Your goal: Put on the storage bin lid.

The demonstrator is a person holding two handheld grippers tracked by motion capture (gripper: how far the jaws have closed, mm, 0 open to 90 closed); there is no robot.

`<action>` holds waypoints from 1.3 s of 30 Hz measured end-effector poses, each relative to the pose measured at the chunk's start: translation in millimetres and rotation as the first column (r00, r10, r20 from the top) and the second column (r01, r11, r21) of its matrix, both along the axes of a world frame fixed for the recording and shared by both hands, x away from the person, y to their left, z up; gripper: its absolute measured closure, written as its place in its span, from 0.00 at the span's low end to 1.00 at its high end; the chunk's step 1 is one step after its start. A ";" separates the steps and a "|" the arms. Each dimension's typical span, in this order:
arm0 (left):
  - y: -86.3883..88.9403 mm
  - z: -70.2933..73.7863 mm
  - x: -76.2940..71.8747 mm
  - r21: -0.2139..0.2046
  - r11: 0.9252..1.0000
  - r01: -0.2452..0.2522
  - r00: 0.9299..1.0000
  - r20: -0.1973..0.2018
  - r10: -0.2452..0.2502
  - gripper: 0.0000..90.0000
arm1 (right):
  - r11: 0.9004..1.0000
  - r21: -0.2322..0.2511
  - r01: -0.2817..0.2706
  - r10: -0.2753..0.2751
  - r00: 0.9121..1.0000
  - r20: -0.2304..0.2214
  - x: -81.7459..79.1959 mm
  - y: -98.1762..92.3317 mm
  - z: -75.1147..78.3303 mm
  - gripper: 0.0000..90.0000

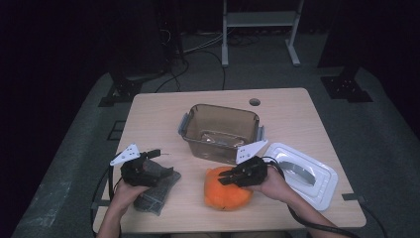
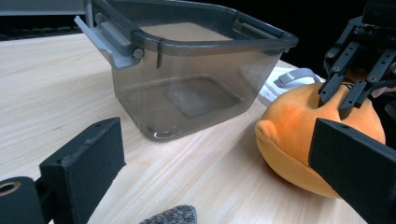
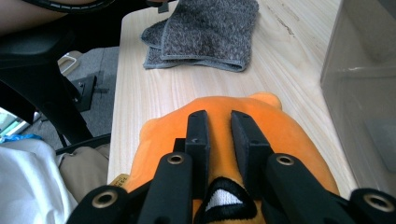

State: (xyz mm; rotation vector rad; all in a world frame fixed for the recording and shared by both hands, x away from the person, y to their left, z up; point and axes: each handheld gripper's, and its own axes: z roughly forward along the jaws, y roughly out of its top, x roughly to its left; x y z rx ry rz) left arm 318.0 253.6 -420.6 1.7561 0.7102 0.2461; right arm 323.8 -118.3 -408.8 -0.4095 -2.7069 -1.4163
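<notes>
The plush (image 1: 227, 191) is pinched by the closed right gripper (image 1: 224, 179), with the bin (image 1: 220, 130) lying at twelve o'clock from it.

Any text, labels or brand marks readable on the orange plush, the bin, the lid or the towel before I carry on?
No readable text in any view.
Orange plush toy: a small tan tag at its lower edge carries marks, too small and blurred to read; the black and white stitched patch between the jaws is a pattern, not lettering.
Grey plastic bin: no label visible.
White lid: none.
Grey towel: none.
</notes>
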 end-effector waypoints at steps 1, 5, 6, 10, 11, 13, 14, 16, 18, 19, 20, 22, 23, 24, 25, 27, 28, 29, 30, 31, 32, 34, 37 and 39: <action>0.8 0.1 0.0 0.002 1.000 -0.003 1.000 0.000 0.003 0.04 | 1.000 -0.005 -0.005 0.005 1.000 0.001 0.1 1.7 2.1 0.86; 4.0 0.8 0.1 -0.008 1.000 -0.010 1.000 0.002 0.010 0.04 | 1.000 -0.017 -0.020 0.020 1.000 0.014 -0.1 7.9 10.4 0.86; 4.8 1.1 0.0 -0.011 1.000 -0.012 1.000 0.003 0.012 0.04 | 1.000 -0.020 -0.023 0.023 1.000 0.014 -0.6 9.9 12.4 0.86; 8.0 1.5 0.0 -0.020 1.000 -0.021 1.000 0.005 0.021 0.04 | 0.999 -0.033 -0.042 0.043 0.999 0.016 -2.0 17.1 21.1 0.86; 8.4 1.4 0.1 -0.020 1.000 -0.022 1.000 0.005 0.022 0.04 | 0.998 -0.032 -0.045 0.046 0.999 0.013 -2.1 18.7 24.1 0.86; 8.9 1.2 0.0 -0.018 1.000 -0.025 1.000 0.003 0.025 0.03 | 0.999 -0.011 -0.053 0.053 0.999 0.000 -1.3 20.2 28.3 0.86; 9.4 1.0 0.1 -0.012 1.000 -0.029 1.000 0.005 0.029 0.03 | 0.999 -0.003 -0.051 0.051 0.999 -0.008 -0.7 20.7 31.1 0.86; 10.5 0.5 0.2 -0.009 0.999 -0.030 1.000 0.005 0.030 0.04 | 0.998 0.010 -0.055 0.055 0.998 -0.008 1.0 21.1 38.5 0.86; 12.0 0.1 0.6 -0.006 0.999 -0.033 0.999 0.006 0.033 0.04 | 0.999 0.018 -0.050 0.050 0.999 -0.003 1.8 21.0 44.6 0.86; 12.5 0.0 0.5 -0.007 0.999 -0.036 0.999 0.004 0.036 0.03 | 0.999 0.023 -0.046 0.046 0.999 0.006 2.3 20.8 50.5 0.86; 13.2 -0.1 0.4 -0.007 0.999 -0.039 0.999 0.005 0.039 0.04 | 0.999 0.032 -0.043 0.042 0.999 0.012 2.7 20.6 55.6 0.86; 14.1 -0.3 0.5 -0.011 0.999 -0.042 0.999 0.007 0.043 0.04 | 0.998 0.049 -0.039 0.038 0.999 0.023 3.9 19.9 66.2 0.86; 14.8 -0.2 0.4 -0.009 0.999 -0.045 0.999 0.005 0.045 0.04 | 0.998 0.054 -0.035 0.033 0.999 0.027 4.2 19.3 71.8 0.86; 15.1 -0.6 0.6 -0.013 0.999 -0.045 0.999 0.005 0.045 0.04 | 0.997 0.063 -0.034 0.032 0.999 0.039 5.3 18.8 76.9 0.86; 15.3 -0.8 0.6 -0.015 0.999 -0.044 0.999 0.001 0.044 0.04 | 0.997 0.071 -0.030 0.027 0.999 0.040 6.2 18.2 81.9 0.86; 15.6 -0.9 0.5 -0.010 0.999 -0.043 0.999 -0.001 0.043 0.04 | 0.996 0.081 -0.024 0.020 0.999 0.049 9.0 16.8 90.8 0.86; 15.5 -1.1 0.6 -0.010 0.999 -0.043 0.999 -0.001 0.043 0.04 | 0.996 0.082 -0.019 0.015 0.998 0.053 10.1 16.1 95.2 0.86; 15.4 -1.2 0.6 -0.011 0.999 -0.043 0.999 -0.001 0.043 0.03 | 0.996 0.084 -0.015 0.010 0.998 0.059 11.3 15.7 99.2 0.86; 15.4 -1.4 0.8 -0.008 0.999 -0.041 0.999 -0.002 0.041 0.03 | 0.996 0.086 -0.011 0.006 0.998 0.060 12.1 15.4 102.3 0.86; 15.2 -1.6 0.8 -0.007 0.999 -0.040 0.999 -0.002 0.040 0.04 | 0.996 0.086 -0.011 0.005 0.998 0.069 13.9 15.1 107.3 0.86; 15.1 -1.7 0.8 -0.007 0.999 -0.039 0.999 -0.002 0.039 0.04 | 0.996 0.084 -0.011 0.005 0.997 0.075 15.4 15.1 111.4 0.86; 15.3 -1.8 0.9 -0.010 0.999 -0.038 0.999 -0.001 0.038 0.04 | 0.996 0.084 -0.007 -0.001 0.996 0.090 18.6 15.4 119.8 0.86; 15.9 -1.7 0.8 -0.019 0.999 -0.042 0.999 0.001 0.042 0.04 | 0.996 0.090 0.003 -0.012 0.994 0.108 24.8 15.6 131.0 0.86; 16.4 -1.9 0.9 -0.017 0.999 -0.044 0.999 0.001 0.044 0.04 | 0.996 0.089 0.007 -0.017 0.993 0.113 29.5 16.4 137.1 0.86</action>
